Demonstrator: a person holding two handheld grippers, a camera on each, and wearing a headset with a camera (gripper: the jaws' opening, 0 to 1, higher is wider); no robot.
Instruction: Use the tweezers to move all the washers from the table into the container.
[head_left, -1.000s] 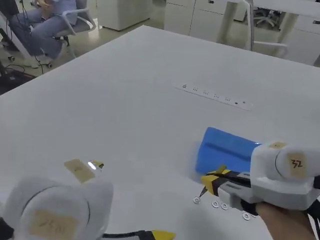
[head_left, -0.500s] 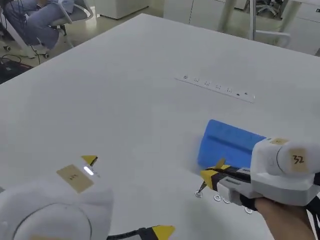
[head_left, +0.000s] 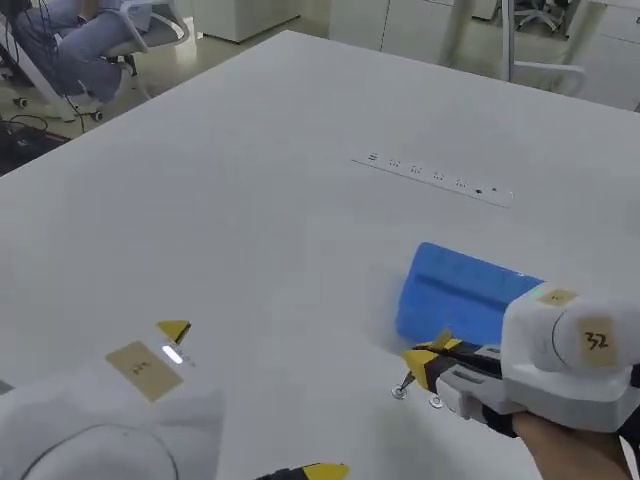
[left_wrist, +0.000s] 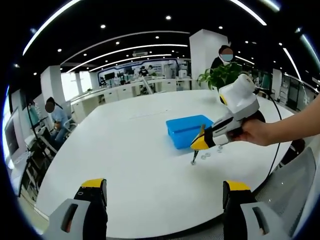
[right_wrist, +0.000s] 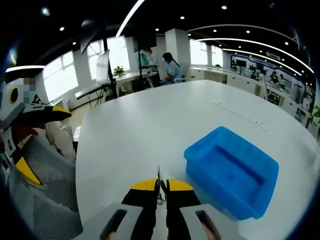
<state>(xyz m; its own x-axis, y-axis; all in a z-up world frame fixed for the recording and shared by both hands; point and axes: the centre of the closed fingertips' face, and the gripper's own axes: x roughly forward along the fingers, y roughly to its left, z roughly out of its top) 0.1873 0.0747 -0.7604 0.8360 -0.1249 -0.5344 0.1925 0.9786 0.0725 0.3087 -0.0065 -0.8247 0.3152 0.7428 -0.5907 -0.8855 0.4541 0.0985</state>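
Note:
My right gripper (head_left: 426, 358) is shut on slim metal tweezers (head_left: 404, 382) at the lower right. The tweezer tip rests at the leftmost washer (head_left: 399, 393); whether it grips the washer I cannot tell. A second washer (head_left: 436, 402) lies just right of it, partly under the gripper. The blue container (head_left: 458, 288) sits just behind, open and with nothing inside (right_wrist: 232, 170). In the left gripper view, the tweezers (left_wrist: 193, 160) point down beside washers (left_wrist: 204, 157). My left gripper (head_left: 248, 400) hangs open at the lower left, jaws wide apart (left_wrist: 162, 200).
A strip of sockets (head_left: 432, 180) is set into the white table (head_left: 250, 200) behind the container. An office chair (head_left: 140, 30) and a seated person are beyond the far left edge. A plant (left_wrist: 220, 75) and a person stand past the table.
The right gripper has dropped slightly toward the table, bringing the tweezer tip down at the leftmost washer and covering the washers on the right. The head camera has shifted a little.

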